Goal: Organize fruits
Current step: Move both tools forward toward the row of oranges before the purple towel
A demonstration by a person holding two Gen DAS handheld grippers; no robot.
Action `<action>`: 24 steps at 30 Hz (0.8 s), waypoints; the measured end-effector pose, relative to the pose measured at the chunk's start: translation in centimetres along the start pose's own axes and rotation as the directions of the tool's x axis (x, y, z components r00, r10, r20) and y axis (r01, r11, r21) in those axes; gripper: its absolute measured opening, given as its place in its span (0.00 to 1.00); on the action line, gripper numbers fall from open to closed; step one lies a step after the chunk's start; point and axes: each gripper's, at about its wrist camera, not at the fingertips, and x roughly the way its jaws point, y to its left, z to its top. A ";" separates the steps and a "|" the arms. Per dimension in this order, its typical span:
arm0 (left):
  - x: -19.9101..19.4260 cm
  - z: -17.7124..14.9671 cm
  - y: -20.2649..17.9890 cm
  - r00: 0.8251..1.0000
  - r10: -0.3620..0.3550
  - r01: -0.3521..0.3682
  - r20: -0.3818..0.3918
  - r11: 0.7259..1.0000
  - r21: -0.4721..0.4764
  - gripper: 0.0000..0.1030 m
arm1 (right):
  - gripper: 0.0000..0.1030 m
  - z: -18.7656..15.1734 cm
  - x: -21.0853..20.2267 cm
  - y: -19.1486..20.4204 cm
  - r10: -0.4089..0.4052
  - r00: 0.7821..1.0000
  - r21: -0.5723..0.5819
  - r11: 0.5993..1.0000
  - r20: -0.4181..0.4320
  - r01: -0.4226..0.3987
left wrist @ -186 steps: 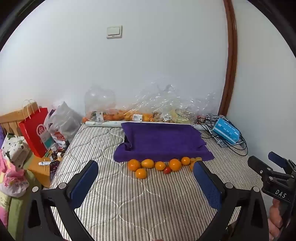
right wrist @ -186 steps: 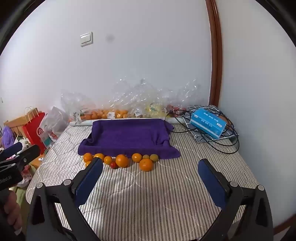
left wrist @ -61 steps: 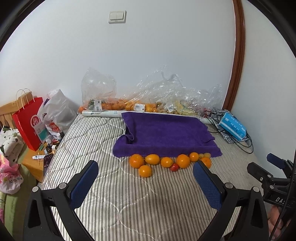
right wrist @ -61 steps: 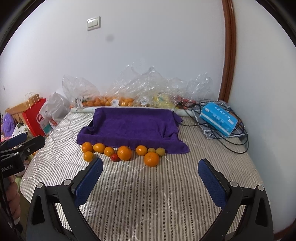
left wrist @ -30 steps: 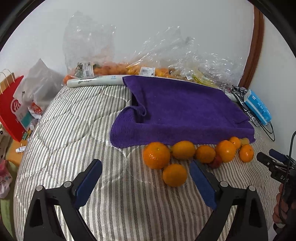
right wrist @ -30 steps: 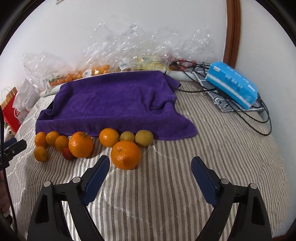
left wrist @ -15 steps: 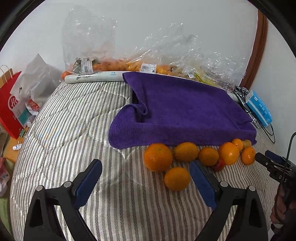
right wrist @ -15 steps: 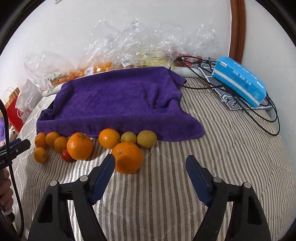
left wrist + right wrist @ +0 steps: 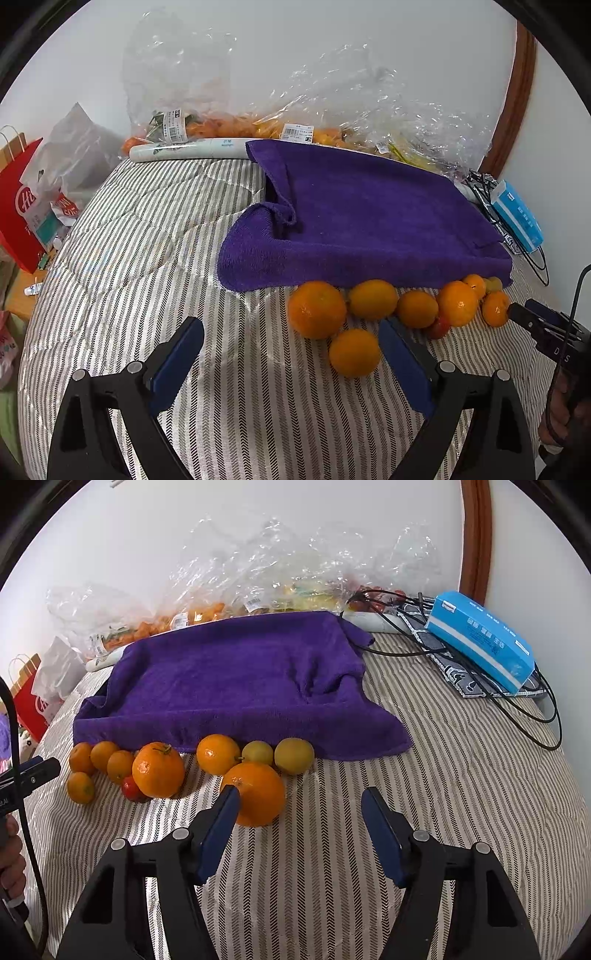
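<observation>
Beside orange (image 9: pixel 258 794), narrower right claw (image 9: pixel 299 805)

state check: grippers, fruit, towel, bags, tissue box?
left gripper: open, nothing between its pads
right gripper: open, jaws closing, large orange just ahead by its left pad
loose fruit: resting on the bed
purple towel: spread out, bare
plastic bags: crumpled, fruit inside
tissue box: lying on cables

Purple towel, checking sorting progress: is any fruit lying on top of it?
No. The purple towel is bare; the fruits lie on the striped cover before it.
</observation>
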 end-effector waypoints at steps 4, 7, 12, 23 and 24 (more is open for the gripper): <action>0.0 0.0 0.2 1.000 -0.005 0.005 -0.002 1.000 -0.009 0.92 | 0.65 -0.2 -0.2 0.3 -0.006 1.000 -0.013 1.000 0.009 0.006; 0.1 0.0 0.1 1.000 -0.001 0.001 -0.005 1.000 -0.003 0.92 | 0.63 -0.2 -0.2 0.3 -0.005 1.000 -0.014 1.000 0.006 0.005; 0.1 -0.2 0.3 1.000 -0.001 0.001 -0.009 1.000 -0.008 0.92 | 0.62 -0.3 -0.4 0.2 -0.016 1.000 -0.013 1.000 0.010 0.016; 0.0 -0.3 0.2 1.000 -0.001 0.001 -0.012 1.000 0.001 0.92 | 0.57 -0.4 -0.4 -0.1 -0.022 1.000 -0.007 1.000 0.011 0.022; 0.0 -0.4 0.1 1.000 -0.001 0.001 -0.012 1.000 0.001 0.92 | 0.57 -0.4 -0.4 -0.1 -0.022 1.000 -0.007 1.000 0.011 0.022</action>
